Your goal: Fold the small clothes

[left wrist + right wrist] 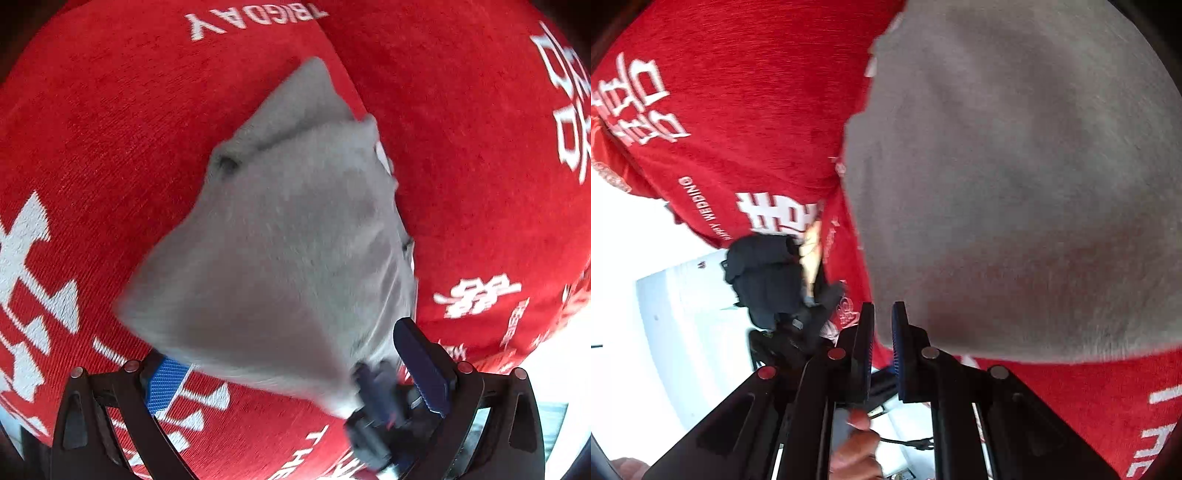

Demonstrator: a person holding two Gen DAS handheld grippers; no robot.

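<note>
Fingers (162, 387) of the left gripper (291, 354) stand wide apart at the bottom of my left view, closed on nothing. The blue pad of one shows on the left, and the dark one on the right is just beside the cloth's edge. Between them the gray cloth (288, 236) spreads out from a narrow, gathered corner. That corner runs into the right gripper (373, 402), which is blurred and sits just inside the left gripper's right-hand finger.

In my right view the right gripper's fingers (901, 350) are drawn nearly together with only a thin slit between them. The cloth's lower edge meets them there, so I read them as pinching that corner. A hand (857, 446) shows below, behind the fingers.

Farther out, the cloth widens and rises to a loose peak with a soft fold across it, and it looks raised rather than flat. Under and beyond it lies a red cover (110, 129) with white lettering that fills most of both views. To the left in my right view something dark and blurred (764, 273) sits at the cover's edge; I cannot tell what it is.
</note>
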